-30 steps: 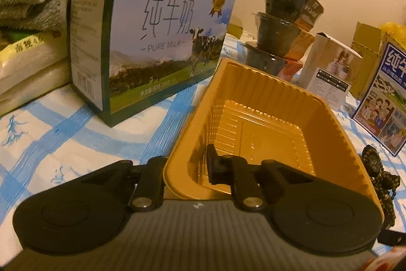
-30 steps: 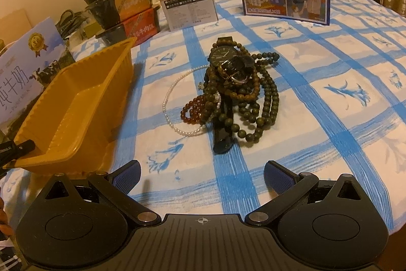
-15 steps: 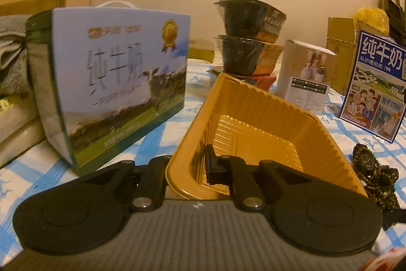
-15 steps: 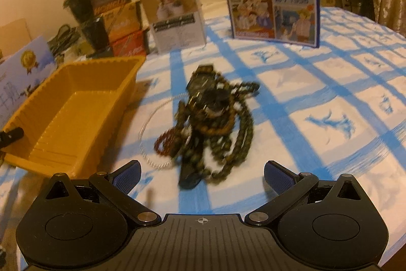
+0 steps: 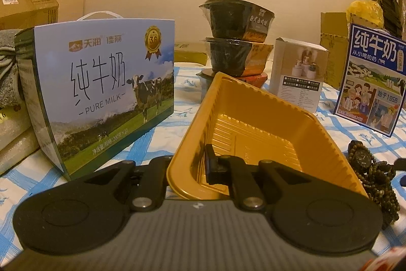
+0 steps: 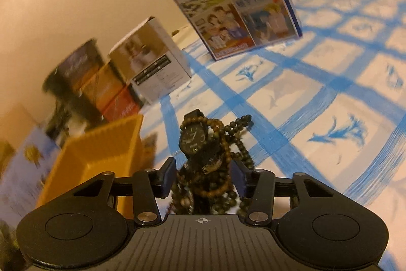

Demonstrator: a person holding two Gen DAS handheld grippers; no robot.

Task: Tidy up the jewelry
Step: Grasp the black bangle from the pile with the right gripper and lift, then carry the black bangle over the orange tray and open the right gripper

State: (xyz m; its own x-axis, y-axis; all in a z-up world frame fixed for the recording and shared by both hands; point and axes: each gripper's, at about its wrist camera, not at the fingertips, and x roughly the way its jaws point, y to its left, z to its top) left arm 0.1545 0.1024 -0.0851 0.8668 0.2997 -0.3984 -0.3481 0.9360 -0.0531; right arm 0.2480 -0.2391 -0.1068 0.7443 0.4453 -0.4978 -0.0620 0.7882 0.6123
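Here, at the far left of the left wrist view, a milk carton (image 5: 101, 93) stands at about 10 o'clock from the yellow tray (image 5: 256, 123), which sits tipped on the checked surface (image 5: 177, 106). The left hand-held gripper (image 5: 187, 166) is clamped on the tray's near rim — one finger outside the wall, the other inside it. The tray is empty.

Moving right, the jewelry pile (image 6: 210, 156) lies on the cloth just beside the tray, at roughly 3 o'clock from it: a black watch (image 6: 194, 140) on top, tangled with dark bead strands (image 6: 238, 126). The right hand-held gripper (image 6: 203, 177) has just been closing its jaws around this heap, with the pile between the blue pads (image 6: 168, 175); whether they already press on it is hard to judge, since a little gap seems to remain on each side.

The risk lies in the tangle. A pinch on the middle may catch only some strands, so loose loops could trail, snag the tray's rim or slip free on the way across. The watch, perched on top, might slide off — and the thin tray, held by one edge, could flex or tip when weight lands in it.
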